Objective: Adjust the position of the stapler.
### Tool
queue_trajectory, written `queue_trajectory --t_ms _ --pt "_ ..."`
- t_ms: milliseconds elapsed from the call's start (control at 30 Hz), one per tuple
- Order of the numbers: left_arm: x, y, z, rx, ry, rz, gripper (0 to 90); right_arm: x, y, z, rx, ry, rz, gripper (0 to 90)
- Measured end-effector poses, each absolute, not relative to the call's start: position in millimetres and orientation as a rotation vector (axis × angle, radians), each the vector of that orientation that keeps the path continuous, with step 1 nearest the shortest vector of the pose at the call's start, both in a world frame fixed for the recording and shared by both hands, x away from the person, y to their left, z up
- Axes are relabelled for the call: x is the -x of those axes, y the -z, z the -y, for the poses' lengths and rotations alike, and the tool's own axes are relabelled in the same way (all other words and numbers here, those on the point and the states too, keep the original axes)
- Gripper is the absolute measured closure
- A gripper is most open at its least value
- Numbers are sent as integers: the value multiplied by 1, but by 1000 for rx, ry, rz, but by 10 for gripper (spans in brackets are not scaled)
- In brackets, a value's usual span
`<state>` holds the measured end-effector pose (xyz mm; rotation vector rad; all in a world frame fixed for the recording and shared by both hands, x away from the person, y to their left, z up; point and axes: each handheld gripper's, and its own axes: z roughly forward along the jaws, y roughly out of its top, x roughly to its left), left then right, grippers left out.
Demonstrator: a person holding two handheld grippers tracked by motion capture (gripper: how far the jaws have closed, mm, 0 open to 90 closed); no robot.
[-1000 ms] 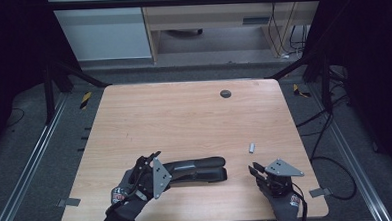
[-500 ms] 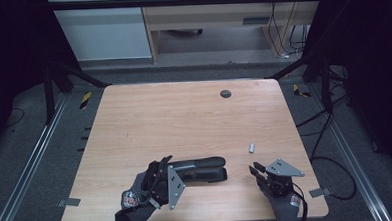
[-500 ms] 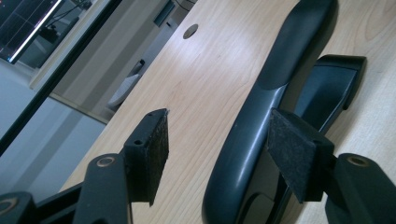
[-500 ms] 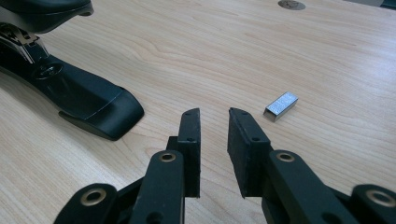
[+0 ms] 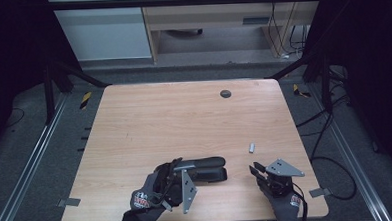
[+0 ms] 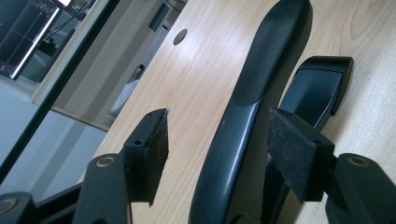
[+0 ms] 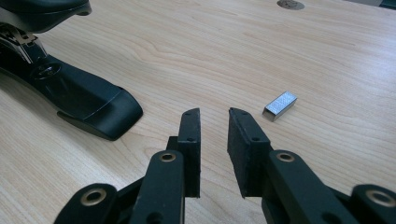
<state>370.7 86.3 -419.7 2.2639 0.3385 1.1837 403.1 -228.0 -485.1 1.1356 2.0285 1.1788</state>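
Left tongs [image 6: 212, 154] of mine sit spread around the black stapler's [image 6: 261, 88] top arm, pads not touching it. Right tongs [image 7: 214, 126] hang empty, jaws slightly apart, near a staple strip [image 7: 280, 105]. Stapler's lying near my edge of the light wood table [image 5: 174, 116], grommet hole [image 5: 225, 93] at the far side, dark floor and cables around.

No text can be read with certainty. The glove on the left hand [image 5: 150, 195] and the glove on the right hand [image 5: 288, 202] carry small red-white logos, too blurred to read.
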Motion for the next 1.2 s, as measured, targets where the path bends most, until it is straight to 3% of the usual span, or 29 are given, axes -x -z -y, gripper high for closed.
queue_trajectory --t_ms 1200 --pt "-378 433 -37 -2342 -1236 -208 349 -402 486 231 -1154 -1186 -2007 737"
